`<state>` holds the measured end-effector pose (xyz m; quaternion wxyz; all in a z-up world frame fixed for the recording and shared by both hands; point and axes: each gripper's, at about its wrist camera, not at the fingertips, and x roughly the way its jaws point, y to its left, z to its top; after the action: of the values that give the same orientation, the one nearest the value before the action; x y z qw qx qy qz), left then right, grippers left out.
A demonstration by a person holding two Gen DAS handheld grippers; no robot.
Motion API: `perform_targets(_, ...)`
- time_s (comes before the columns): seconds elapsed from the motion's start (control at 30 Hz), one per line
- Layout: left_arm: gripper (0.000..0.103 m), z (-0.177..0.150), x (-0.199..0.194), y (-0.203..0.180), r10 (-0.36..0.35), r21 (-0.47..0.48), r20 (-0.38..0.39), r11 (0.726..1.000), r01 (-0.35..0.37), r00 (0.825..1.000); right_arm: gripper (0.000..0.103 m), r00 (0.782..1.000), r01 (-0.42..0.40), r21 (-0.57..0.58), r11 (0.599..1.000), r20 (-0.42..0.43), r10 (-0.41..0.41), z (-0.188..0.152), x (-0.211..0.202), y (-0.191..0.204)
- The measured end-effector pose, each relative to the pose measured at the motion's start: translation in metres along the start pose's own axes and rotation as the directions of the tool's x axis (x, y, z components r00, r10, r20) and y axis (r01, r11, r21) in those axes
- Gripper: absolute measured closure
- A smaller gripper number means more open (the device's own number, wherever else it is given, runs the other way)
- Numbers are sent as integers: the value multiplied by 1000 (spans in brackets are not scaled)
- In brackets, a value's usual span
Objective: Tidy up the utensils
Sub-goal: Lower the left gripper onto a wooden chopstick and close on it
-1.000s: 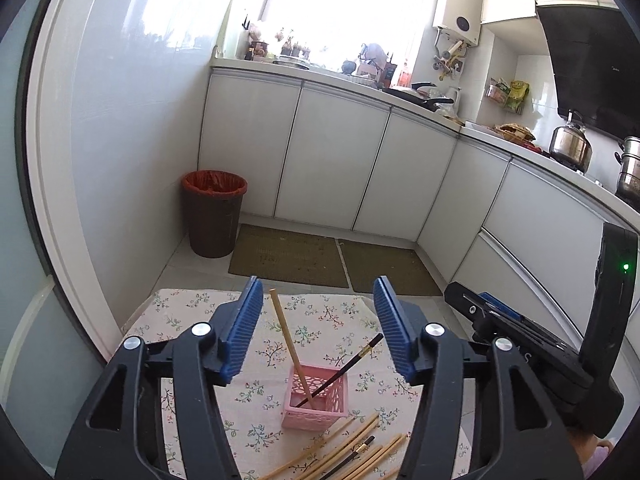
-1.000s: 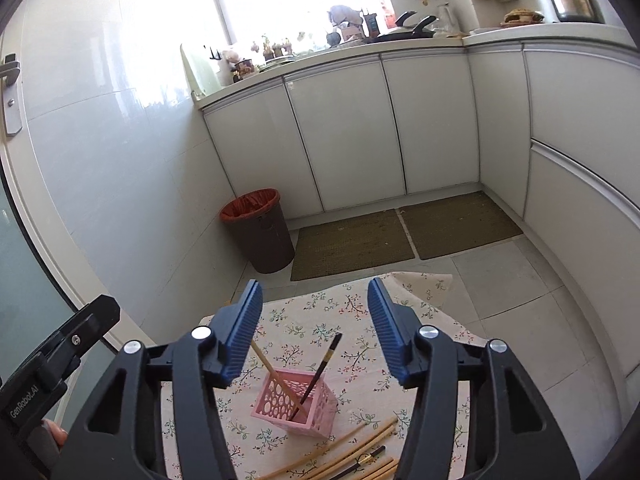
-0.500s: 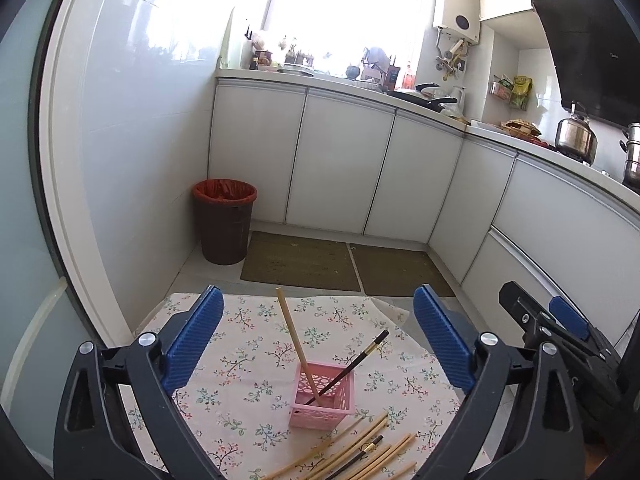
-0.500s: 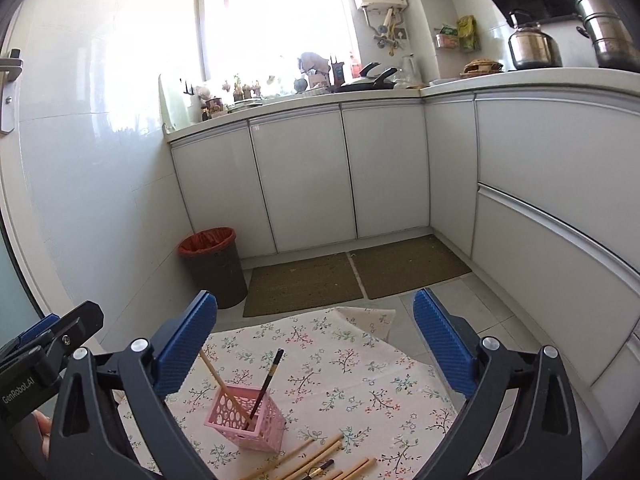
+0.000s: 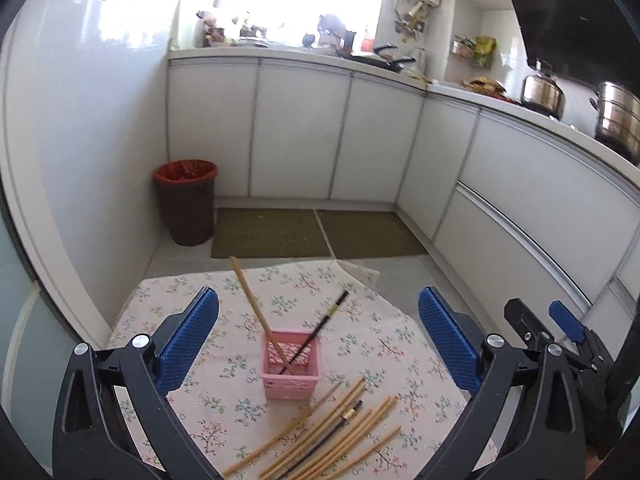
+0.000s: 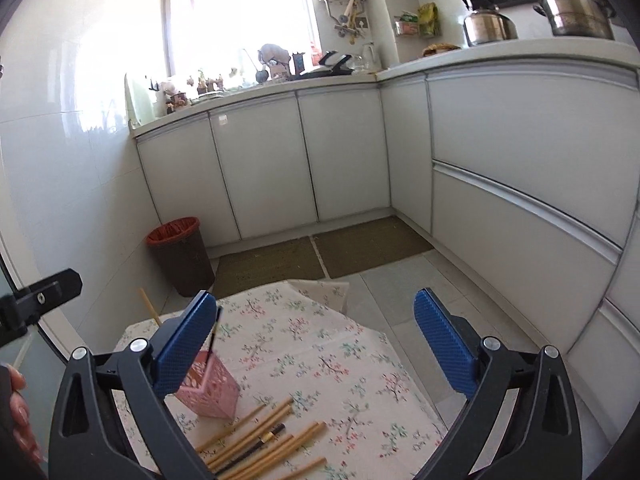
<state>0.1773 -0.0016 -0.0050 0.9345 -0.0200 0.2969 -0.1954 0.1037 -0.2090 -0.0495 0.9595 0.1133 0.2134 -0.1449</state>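
A pink slotted basket [image 5: 291,368] stands on the floral tablecloth [image 5: 224,404]. A wooden chopstick [image 5: 256,312] and a black chopstick [image 5: 320,330] lean in it. Several loose wooden chopsticks [image 5: 320,436] and one black chopstick [image 5: 336,426] lie in front of it. My left gripper [image 5: 318,340] is open and empty, above and just behind the basket. My right gripper [image 6: 316,344] is open and empty, to the right of the basket [image 6: 210,386], above the loose chopsticks [image 6: 260,440].
A brown bin with a red liner [image 5: 186,204] stands on the floor by the white wall. White cabinets [image 5: 300,132] run along the back and right. Two mats [image 5: 316,232] lie on the floor beyond the table's far edge.
Both grippers have opened wide from a narrower gap. Both have moved in closer over the table. The basket and chopsticks have not moved.
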Motion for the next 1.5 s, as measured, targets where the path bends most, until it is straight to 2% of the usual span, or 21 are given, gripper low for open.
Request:
perform_targets(0.03,7,-2,5,-6,-48,20,-45,999,48,998,7,999,20,21,1000,-27,-20,-9,-1,-13)
perform_targets(0.1,7,-9,19,-22,-144,54,-148,987,154,978,7,993,73,79,994,-101,-65,-31,-3,-45)
perform_targets(0.2,7,-27,46,-51,-198,119,-285,964,239,938,7,963,166,166,972,-238,-125,-70,-1,-90)
perform_targets(0.27,7,-43,70,-68,-200,141,-385,952,271,901,7,930,229,195,954,-331,-156,-94,4,-115)
perform_targets(0.37,7,-72,114,-87,-175,144,-534,945,293,827,7,887,269,247,931,-440,-140,-120,10,-141)
perform_targets(0.43,10,-94,141,-98,-132,164,-599,945,282,790,7,885,221,314,923,-462,-55,-123,12,-146)
perform_targets(0.47,13,-105,154,-101,-114,175,-627,944,281,771,7,884,205,311,928,-466,-40,-124,12,-146)
perform_targets(0.57,35,-130,191,-109,-59,199,-694,942,271,718,7,883,178,308,935,-469,-14,-129,14,-144)
perform_targets(0.63,52,-139,210,-108,-27,214,-719,942,258,694,7,873,164,309,937,-487,8,-132,17,-143)
perform_targets(0.73,69,-153,231,-104,-6,215,-757,942,258,654,7,863,159,327,932,-505,30,-137,21,-145)
perform_targets(0.77,71,-156,233,-104,-5,219,-764,938,267,645,7,859,160,329,931,-511,33,-138,22,-146)
perform_targets(0.87,79,-162,237,-106,-8,234,-773,926,296,634,7,847,168,347,923,-530,44,-141,28,-150)
perform_targets(0.97,79,-161,237,-106,-17,234,-768,923,306,640,7,840,171,356,919,-540,53,-144,31,-151)
perform_targets(1.1,79,-162,244,-103,-5,238,-771,925,296,637,7,841,168,349,922,-539,51,-144,32,-150)
perform_targets(1.2,78,-171,254,-97,19,246,-785,927,284,619,7,836,164,347,923,-545,56,-144,32,-149)
perform_targets(1.23,78,-174,257,-95,39,262,-783,926,273,621,7,836,163,344,925,-546,56,-144,32,-148)
perform_targets(1.27,78,-174,257,-94,26,261,-775,923,282,631,7,836,161,339,927,-546,54,-144,32,-147)
perform_targets(1.33,80,-173,259,-89,16,252,-776,924,287,631,7,831,155,335,929,-553,61,-144,32,-146)
perform_targets(1.37,82,-173,259,-89,21,260,-770,923,283,638,7,825,149,332,932,-560,68,-145,34,-144)
perform_targets(1.4,90,-173,258,-88,46,291,-757,917,274,651,7,819,148,325,934,-570,69,-146,35,-142)
perform_targets(1.5,96,-177,250,-93,81,348,-721,901,259,688,7,787,170,324,930,-613,69,-150,41,-134)
